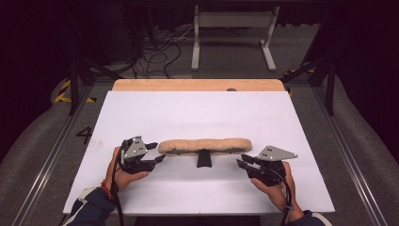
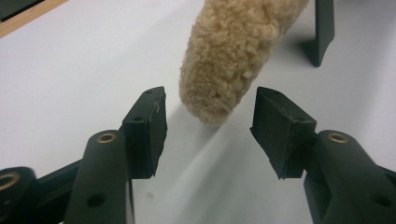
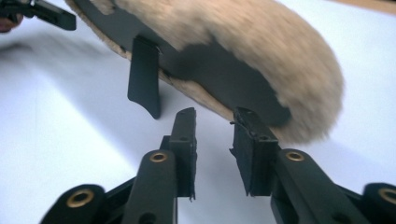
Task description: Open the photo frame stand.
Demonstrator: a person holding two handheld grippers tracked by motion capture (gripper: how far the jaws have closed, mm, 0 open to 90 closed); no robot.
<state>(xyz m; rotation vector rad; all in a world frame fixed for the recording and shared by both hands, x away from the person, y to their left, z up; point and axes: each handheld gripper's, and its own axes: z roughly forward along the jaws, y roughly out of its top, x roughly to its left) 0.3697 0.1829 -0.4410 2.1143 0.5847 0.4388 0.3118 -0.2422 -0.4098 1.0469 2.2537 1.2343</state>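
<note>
Fluffy tan pad (image 1: 204,145) with a black handle (image 1: 203,159) is seen lying lengthwise near the middle of the white board (image 1: 197,113), a bit closer to the near edge. Its left end is faced by the left gripper (image 1: 160,152), whose jaws are held apart with nothing gripped. Its right end is faced by the right gripper (image 1: 243,161), jaws partly open and holding nothing. A wooden desk (image 1: 197,84) edge is seen behind the board. Grey floor (image 1: 226,56), cables (image 1: 157,52) and a white stand (image 1: 233,33) are seen farther back.
</note>
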